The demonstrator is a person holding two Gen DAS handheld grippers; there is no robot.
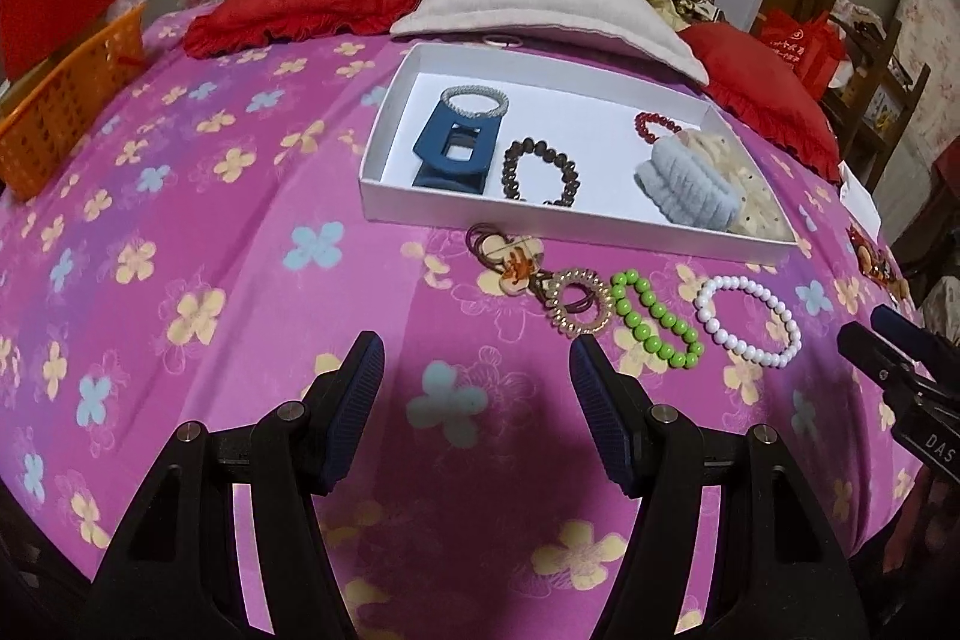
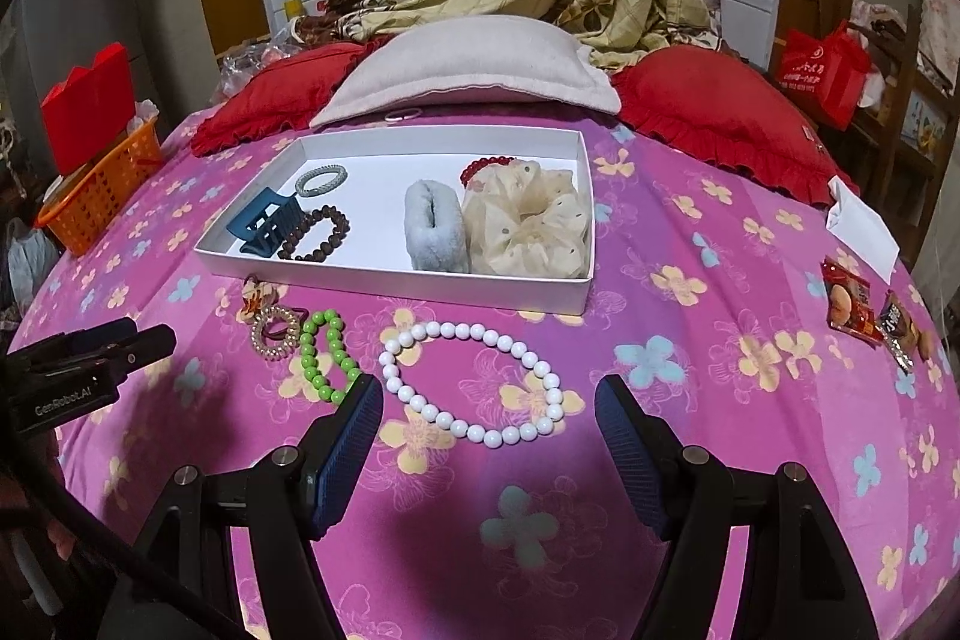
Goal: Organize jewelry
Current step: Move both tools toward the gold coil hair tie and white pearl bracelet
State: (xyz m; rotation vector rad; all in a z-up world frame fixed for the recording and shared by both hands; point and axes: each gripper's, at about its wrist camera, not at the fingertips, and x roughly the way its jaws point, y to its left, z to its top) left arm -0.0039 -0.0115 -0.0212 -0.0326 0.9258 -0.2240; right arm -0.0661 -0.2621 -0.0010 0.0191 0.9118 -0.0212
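While both pairs of tongs hang over the pink flowered bedspread (image 2: 690,244), neither has anything between its pads: the left gripper (image 1: 477,370) stands wide with only cloth showing in the gap, and the right gripper (image 2: 489,415) stands wide as well, its tips just short of the white bead bracelet (image 2: 474,385), not touching it. That bracelet lies loose on the spread at about twelve o'clock from the right gripper. Close at its nine o'clock lies the green bead bracelet (image 2: 327,358), whose near end runs behind the right gripper's left pad, and further toward nine o'clock a gold spiral hair tie (image 2: 275,334) beside a small flower charm (image 2: 255,297) on dark loops. At twelve o'clock from all these sits the white shallow box (image 2: 420,283). Inside it, toward nine o'clock, are a blue claw clip (image 2: 267,223), a grey spiral hair tie (image 2: 321,180) and a dark brown bead bracelet (image 2: 318,235); toward three o'clock a pale blue fluffy scrunchie (image 2: 435,229) touches a cream dotted scrunchie (image 2: 528,226), with a red bead bracelet (image 2: 477,169) half hidden behind them. Beyond the box lie a grey pillow (image 2: 474,67) and red cushions (image 2: 714,100); an orange basket (image 2: 99,196) stands at ten o'clock.
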